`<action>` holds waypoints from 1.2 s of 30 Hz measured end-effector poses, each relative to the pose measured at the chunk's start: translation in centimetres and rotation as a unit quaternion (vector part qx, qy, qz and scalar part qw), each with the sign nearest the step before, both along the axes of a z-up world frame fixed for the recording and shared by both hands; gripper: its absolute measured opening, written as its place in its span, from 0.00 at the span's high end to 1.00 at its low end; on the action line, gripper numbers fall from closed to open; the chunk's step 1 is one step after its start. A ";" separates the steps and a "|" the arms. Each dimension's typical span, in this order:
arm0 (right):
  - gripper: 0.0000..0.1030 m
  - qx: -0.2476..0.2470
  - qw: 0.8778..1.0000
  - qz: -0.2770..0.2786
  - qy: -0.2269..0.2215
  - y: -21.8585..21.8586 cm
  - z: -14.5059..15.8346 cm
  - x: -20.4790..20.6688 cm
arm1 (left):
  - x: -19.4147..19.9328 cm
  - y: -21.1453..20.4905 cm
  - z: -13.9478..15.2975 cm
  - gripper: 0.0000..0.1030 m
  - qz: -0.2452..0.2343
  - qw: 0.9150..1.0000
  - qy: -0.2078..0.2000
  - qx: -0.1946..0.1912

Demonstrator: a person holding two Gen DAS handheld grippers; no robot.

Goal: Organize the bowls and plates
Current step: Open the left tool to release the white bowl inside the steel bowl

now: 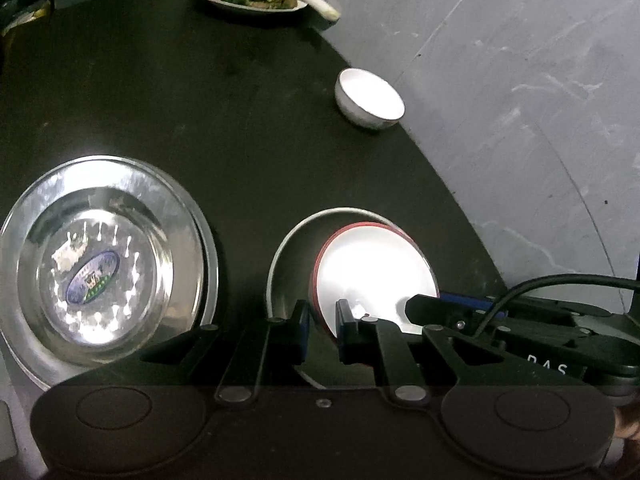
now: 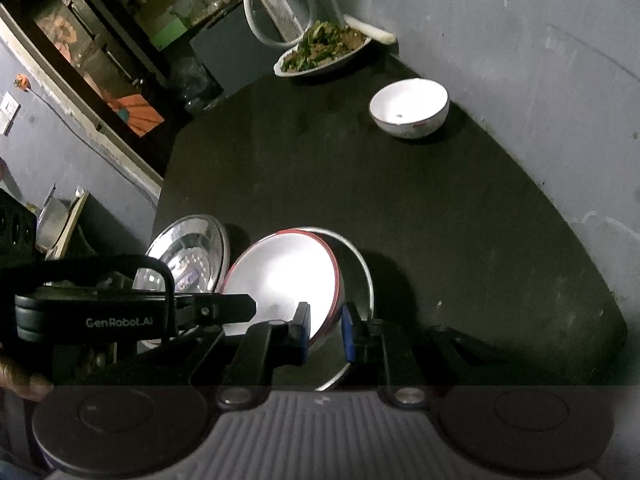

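On the dark table (image 1: 248, 92), red-rimmed white bowl (image 1: 372, 268) tilted inside a steel plate (image 1: 280, 264), both hand-held grippers (image 1: 322, 320) (image 2: 326, 330) pinching its rim.

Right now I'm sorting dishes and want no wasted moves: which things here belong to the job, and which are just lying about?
Belongs to the job:
red-rimmed white plate, gripped by both grippers
metal dish under it
steel plate
white bowl

Lying about:
plate of cooked food
white hose
framed picture

Red-rimmed white plate (image 1: 372, 268) sits tilted inside a shallow steel dish (image 1: 288, 256). Round steel plate with oval blue label (image 1: 100, 264) lies flat just beside it. Small white ceramic bowl (image 1: 370, 98) upright, well apart near table edge.
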State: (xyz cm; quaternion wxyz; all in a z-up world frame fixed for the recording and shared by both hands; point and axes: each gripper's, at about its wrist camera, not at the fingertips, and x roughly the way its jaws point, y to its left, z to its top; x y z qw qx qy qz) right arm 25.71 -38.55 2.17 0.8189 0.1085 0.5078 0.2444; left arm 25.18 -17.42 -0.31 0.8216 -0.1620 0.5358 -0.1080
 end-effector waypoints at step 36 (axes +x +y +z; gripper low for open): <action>0.67 0.003 1.000 0.003 0.003 0.4 -0.3 0.0 | 0.4 -0.1 0.1 0.72 0.004 1.000 0.001 0.016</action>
